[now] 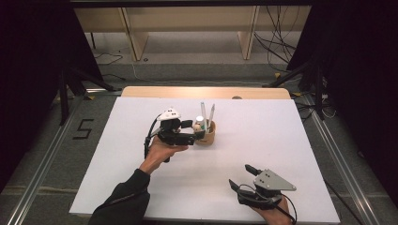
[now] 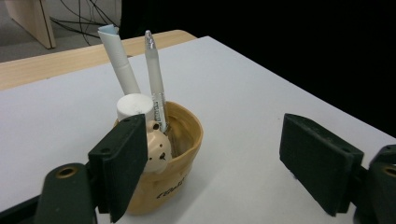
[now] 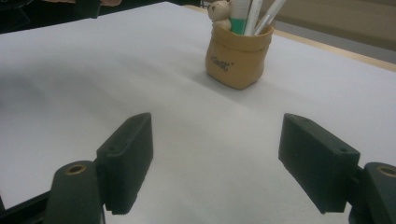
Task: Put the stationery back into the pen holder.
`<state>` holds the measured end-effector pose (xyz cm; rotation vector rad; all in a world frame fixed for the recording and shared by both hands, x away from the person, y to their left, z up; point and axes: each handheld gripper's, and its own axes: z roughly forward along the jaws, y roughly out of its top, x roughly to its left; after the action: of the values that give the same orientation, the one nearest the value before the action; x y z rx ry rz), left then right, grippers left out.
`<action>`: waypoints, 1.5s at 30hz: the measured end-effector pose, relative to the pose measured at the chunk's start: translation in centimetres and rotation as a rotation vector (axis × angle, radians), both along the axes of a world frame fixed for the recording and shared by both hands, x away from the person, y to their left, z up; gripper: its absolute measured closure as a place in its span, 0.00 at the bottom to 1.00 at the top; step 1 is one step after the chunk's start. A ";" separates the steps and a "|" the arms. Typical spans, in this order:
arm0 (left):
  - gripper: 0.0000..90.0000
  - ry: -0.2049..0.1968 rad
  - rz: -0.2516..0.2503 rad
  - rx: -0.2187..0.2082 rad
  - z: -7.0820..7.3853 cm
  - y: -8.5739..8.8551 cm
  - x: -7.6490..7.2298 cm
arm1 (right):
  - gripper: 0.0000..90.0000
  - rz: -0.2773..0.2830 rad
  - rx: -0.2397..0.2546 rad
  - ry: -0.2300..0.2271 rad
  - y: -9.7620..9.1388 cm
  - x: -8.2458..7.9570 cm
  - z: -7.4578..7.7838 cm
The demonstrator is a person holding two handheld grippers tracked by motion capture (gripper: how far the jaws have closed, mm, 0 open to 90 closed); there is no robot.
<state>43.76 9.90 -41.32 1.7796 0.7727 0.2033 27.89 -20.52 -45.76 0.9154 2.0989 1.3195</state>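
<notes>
white board (image 1: 141, 159) covered the table under the lamp, with a strip of pale wood (image 1: 206, 92) showing at its far edge and grey floor and loose cables beyond. near the middle of the board stood a tan pen cup (image 1: 207, 135), upright, its mouth facing up; in the right gripper view it read as a small sack-shaped pot (image 3: 239, 58) with dark lettering on its side and a little bear figure (image 3: 219, 13) at the rim. three long things stood in the cup with their long axes close to vertical. in the left gripper view a white marker (image 2: 119, 60) leaned up and away to the left, a clear pen (image 2: 155, 77) rose almost straight with its tip up, and a short white-capped stick (image 2: 134, 106) sat lowest, just behind the bear.

the left gripper (image 1: 194, 130) lay level beside the cup (held in a hand whose dark sleeve came in from the bottom), pointing at it from the left. its jaws stood wide apart with nothing pressed between them; one pad (image 2: 122, 163) was just in front of the cup's near wall, and i could not tell whether it touched. the right gripper (image 1: 240, 177) rested low at the near right of the board, well apart from the cup, jaws spread wide over bare white board and holding nothing.
</notes>
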 end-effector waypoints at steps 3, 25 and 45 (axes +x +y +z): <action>0.25 -0.017 -0.013 0.003 0.1 0.3 -0.6 | 0.30 -0.002 0.009 0.001 -0.1 0.0 0.0; 0.18 -0.049 -0.059 0.021 -0.3 1.5 -4.3 | 0.27 0.013 0.053 0.041 -0.2 0.2 0.0; 0.18 -0.059 -0.047 0.017 -2.6 4.1 -7.2 | 0.26 0.016 0.095 0.068 -0.6 0.4 0.0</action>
<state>36.56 14.01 -43.91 1.7986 0.6881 0.2301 28.31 -21.09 -45.79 0.9987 2.1139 1.4257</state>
